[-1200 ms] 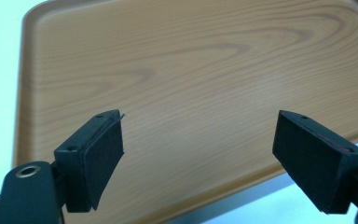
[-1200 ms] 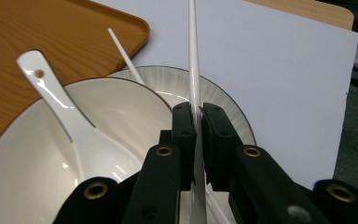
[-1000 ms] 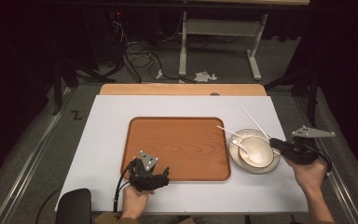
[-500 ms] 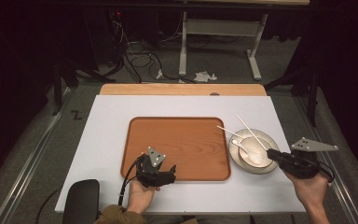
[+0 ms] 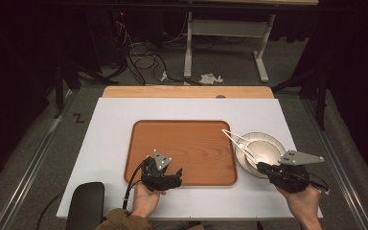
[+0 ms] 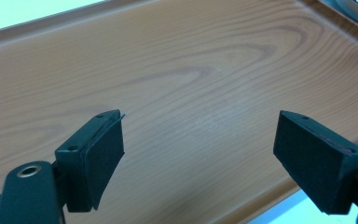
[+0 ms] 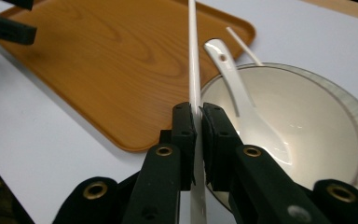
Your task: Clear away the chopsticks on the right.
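The right gripper [image 7: 198, 122] has its jaws pinched tight on a white chopstick [image 7: 193, 56], which runs straight up from between them toward the tray's right edge. That chopstick crosses the near left rim of the bowl [image 5: 263, 149], which sits on a plate [image 5: 242, 158] near the desk's right edge, just right of the wooden tray [image 5: 182, 143]. A second chopstick [image 7: 242, 44] and a white soup spoon [image 7: 242, 100] lie in the bowl, waiting. Over on the other side, the left gripper [image 6: 200, 149] hovers low over the tray's near edge, jaws spread wide with nothing between them. The tray itself is bare. So my read: we're at the very start, with one chopstick gripped but none delivered, and the likely work ahead is carrying the utensils, perhaps the bowl too, over onto the tray.
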A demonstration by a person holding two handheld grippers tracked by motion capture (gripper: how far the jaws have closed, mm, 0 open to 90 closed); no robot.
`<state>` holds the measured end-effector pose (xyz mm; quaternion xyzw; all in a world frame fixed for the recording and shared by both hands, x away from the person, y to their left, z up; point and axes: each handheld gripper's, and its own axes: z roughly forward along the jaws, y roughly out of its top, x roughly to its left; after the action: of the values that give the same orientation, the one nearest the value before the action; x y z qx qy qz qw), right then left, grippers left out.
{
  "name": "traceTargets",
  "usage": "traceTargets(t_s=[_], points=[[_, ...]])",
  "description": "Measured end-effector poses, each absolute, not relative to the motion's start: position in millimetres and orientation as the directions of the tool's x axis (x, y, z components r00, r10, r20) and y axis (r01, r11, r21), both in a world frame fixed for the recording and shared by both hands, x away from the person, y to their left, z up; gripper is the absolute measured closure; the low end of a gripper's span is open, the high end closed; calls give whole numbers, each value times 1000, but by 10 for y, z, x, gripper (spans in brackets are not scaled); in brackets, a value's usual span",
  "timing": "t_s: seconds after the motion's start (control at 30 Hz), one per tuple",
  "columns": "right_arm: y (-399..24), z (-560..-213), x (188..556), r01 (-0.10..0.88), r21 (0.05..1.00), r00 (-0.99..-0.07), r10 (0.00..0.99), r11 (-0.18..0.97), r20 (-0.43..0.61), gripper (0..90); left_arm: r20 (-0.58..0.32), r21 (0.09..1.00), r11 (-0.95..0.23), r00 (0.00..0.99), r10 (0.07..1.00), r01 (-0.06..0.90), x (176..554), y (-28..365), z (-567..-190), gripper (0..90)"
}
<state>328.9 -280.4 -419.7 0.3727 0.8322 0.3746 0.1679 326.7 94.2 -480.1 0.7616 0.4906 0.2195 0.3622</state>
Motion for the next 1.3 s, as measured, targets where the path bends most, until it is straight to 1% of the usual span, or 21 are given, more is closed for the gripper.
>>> traceTargets(t_s=[0.27, 0.33, 0.53, 0.83, 1.3], points=[[-2501, -4302, 3318, 501, 722, -683, 731, 476, -8, 849, -26, 770, -252, 423, 906, 587, 3253, 951, -4794, 164], [-2399, -4328, 3340, 497, 712, -688, 725, 496, -25, 849, -28, 770, -250, 422, 906, 588, 3248, 960, -4788, 164], [-2087, -4538, 3515, 522, 646, -694, 718, 557, -58, 850, -31, 771, -240, 412, 911, 590, 3225, 992, -4778, 164], [-1929, -4665, 3730, 565, 608, -682, 731, 558, -37, 849, -35, 773, -213, 375, 927, 598, 3153, 1090, -4777, 164], [-1682, -4850, 4044, 585, 541, -710, 704, 604, -19, 844, -37, 775, -146, 276, 961, 615, 2983, 1290, -4771, 164]])
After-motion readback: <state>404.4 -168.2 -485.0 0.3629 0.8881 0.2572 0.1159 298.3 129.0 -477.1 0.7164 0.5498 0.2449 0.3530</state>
